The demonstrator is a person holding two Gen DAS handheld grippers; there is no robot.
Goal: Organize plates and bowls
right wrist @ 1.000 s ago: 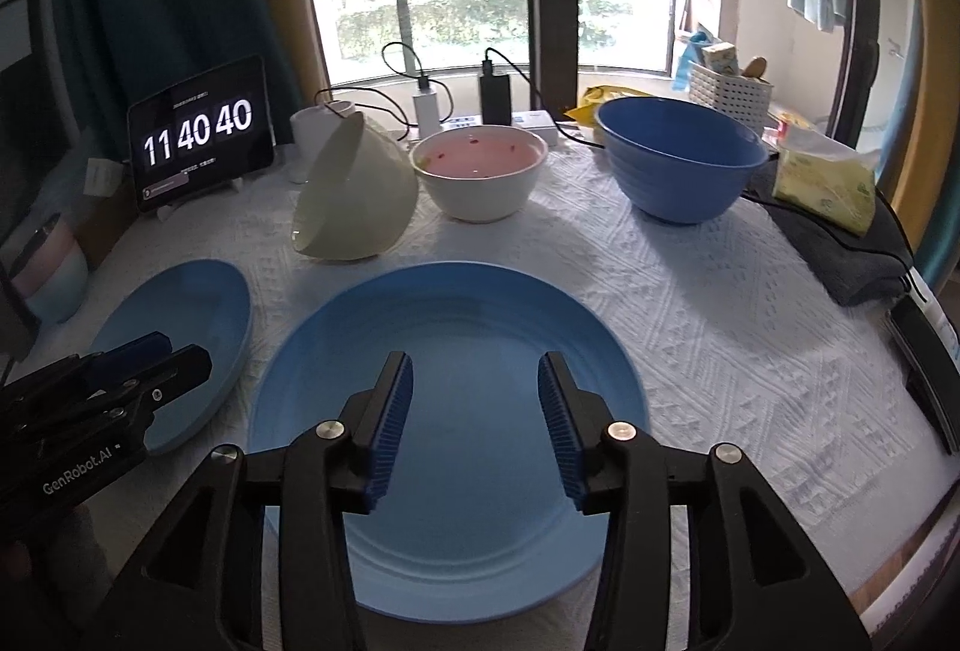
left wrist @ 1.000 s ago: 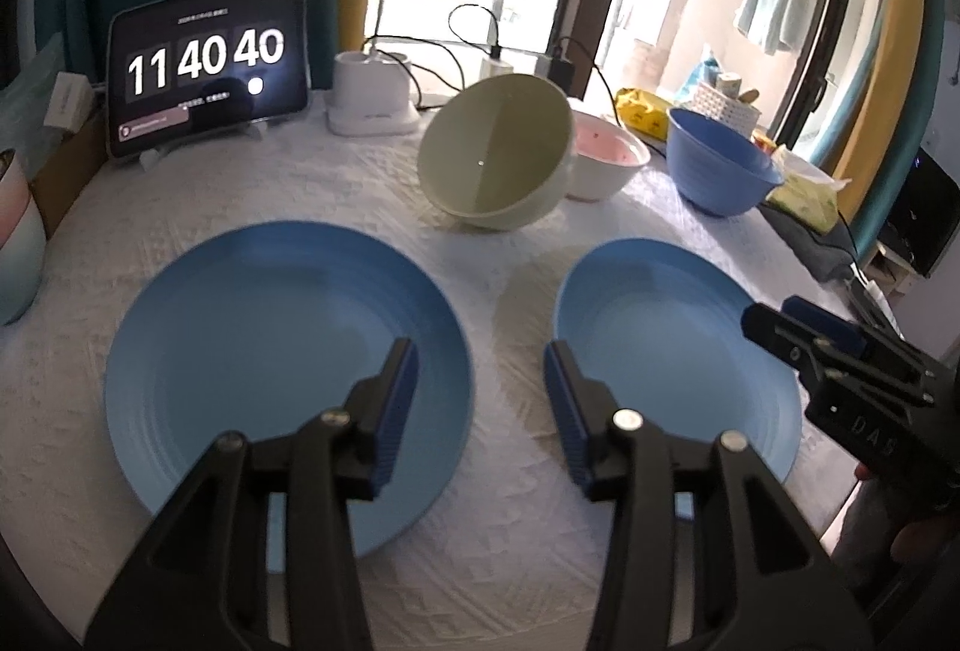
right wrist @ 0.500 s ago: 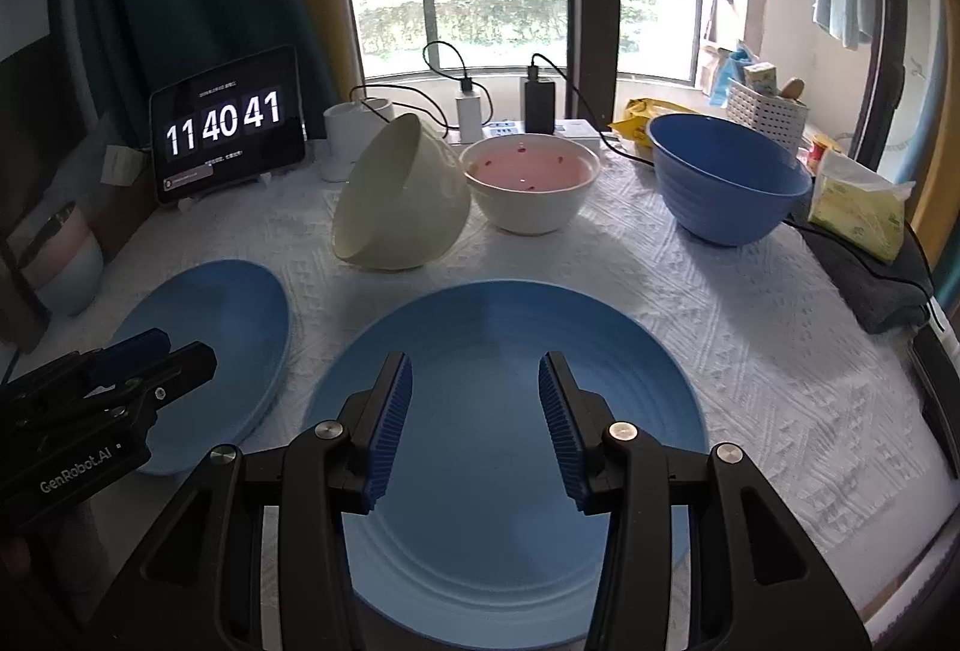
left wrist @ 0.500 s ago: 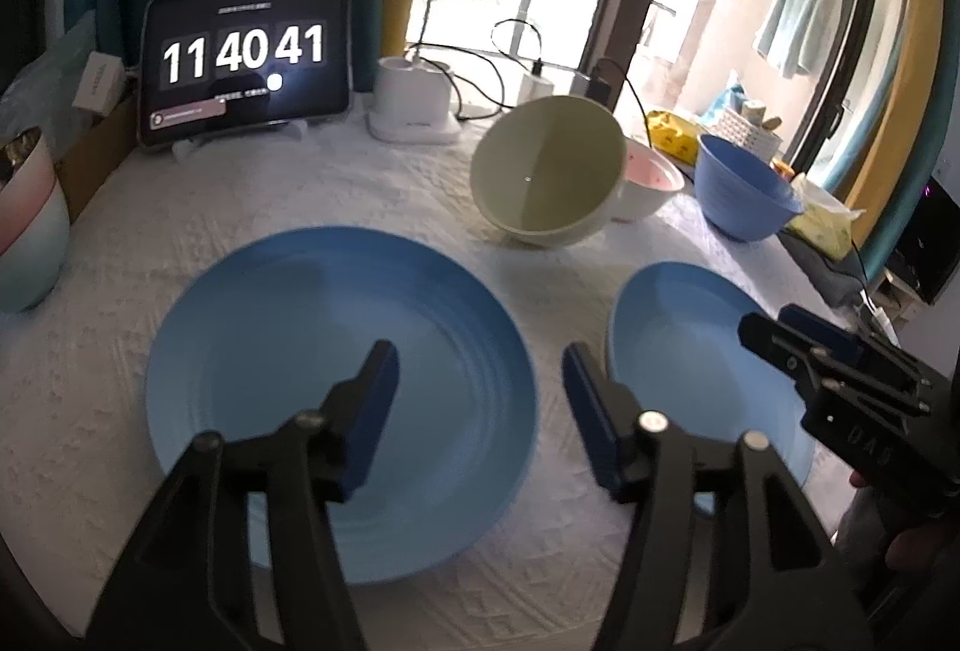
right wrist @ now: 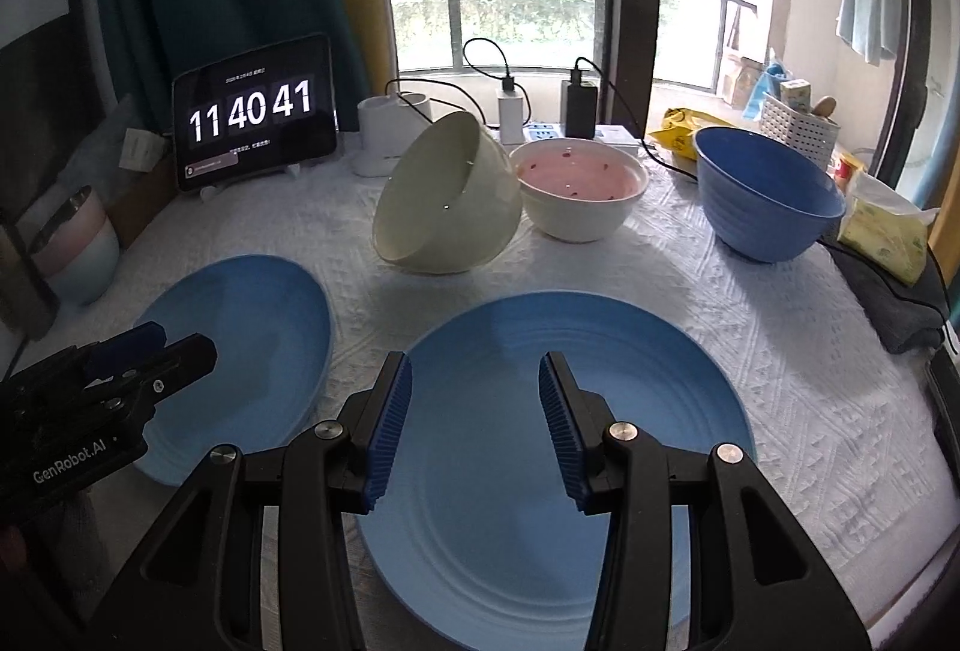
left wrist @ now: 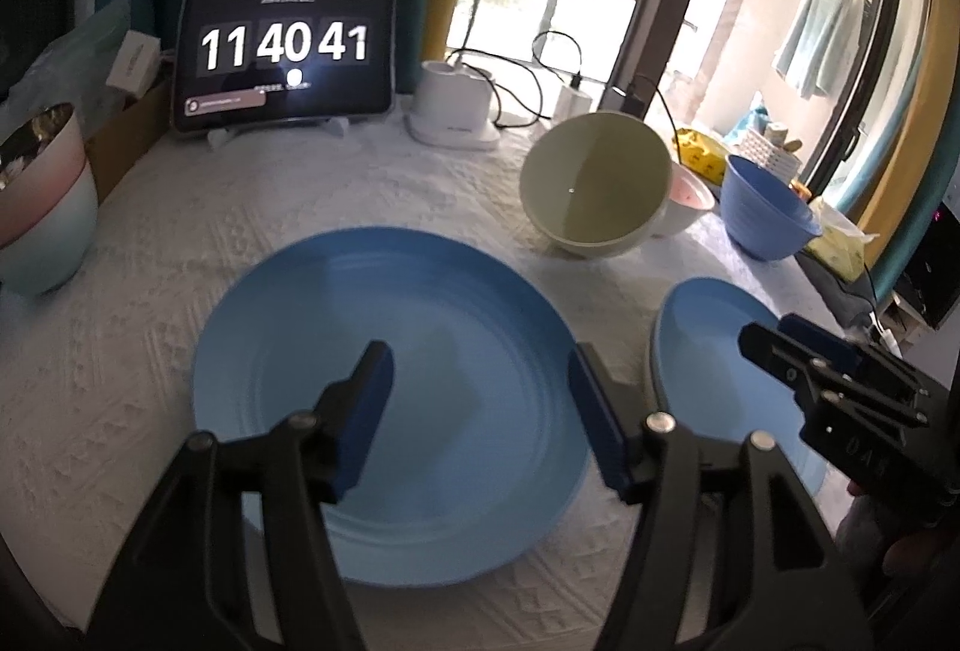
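1. We see the counter (right wrist: pixel 780 351) under a white textured cloth; its near edge is cut off by the frame.
2. The right plate (right wrist: pixel 630 411) fills the lower centre of the right wrist view, partly hidden by the right gripper (right wrist: pixel 475 426), whose fingers are spread and hold nothing.
3. The left plate (left wrist: pixel 360 321) lies centre frame in the left wrist view beneath the left gripper (left wrist: pixel 480 423), fingers spread apart, empty.
4. The blue bowl (right wrist: pixel 768 195), upper right, shows an empty inside.
5. The cream bowl (right wrist: pixel 447 207) is tipped on its side, leaning against the white bowl (right wrist: pixel 579 198), whose pinkish inside shows dark specks we cannot identify.
6. The pink-and-white bowl (left wrist: pixel 42 207) is cut off at the left edge.
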